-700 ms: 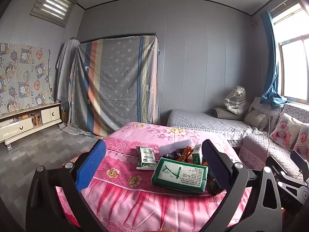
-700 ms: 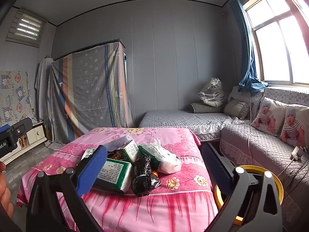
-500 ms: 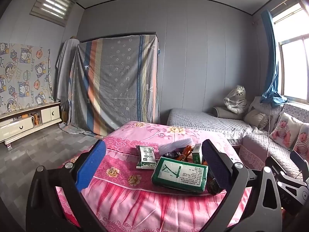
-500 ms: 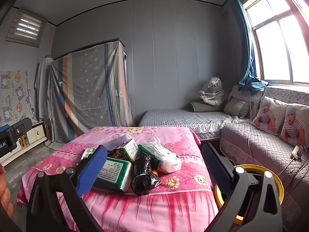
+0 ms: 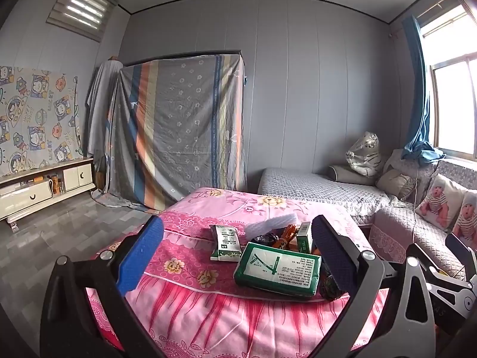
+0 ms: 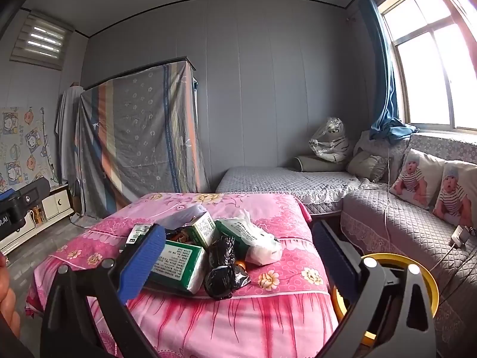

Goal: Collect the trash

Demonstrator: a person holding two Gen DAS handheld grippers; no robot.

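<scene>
Left gripper (image 5: 235,250): black frame with blue pads, jaws spread wide and grasping nothing, held level just short of the table edge
Right gripper (image 6: 238,253): same build, jaws released wide, nothing between the pads
Table: pink floral cloth-covered table (image 5: 208,313) directly ahead of both grippers
Trash, nearest: flat green-and-white paper packet (image 5: 277,268) between the left gripper's pads in view, lying on the cloth; crumpled black plastic bag (image 6: 222,271) beside it, ahead of the right gripper
Trash, behind: small green-and-white carton (image 6: 204,228) leaning on the heap; white plastic bag (image 6: 262,246) to its right; white-and-green sachet (image 5: 225,243) to the left
Right of right gripper: yellow round bin rim (image 6: 429,280) beside the table
Far: grey quilted sofa (image 6: 387,217); striped sheet-draped wardrobe (image 5: 179,128)
</scene>
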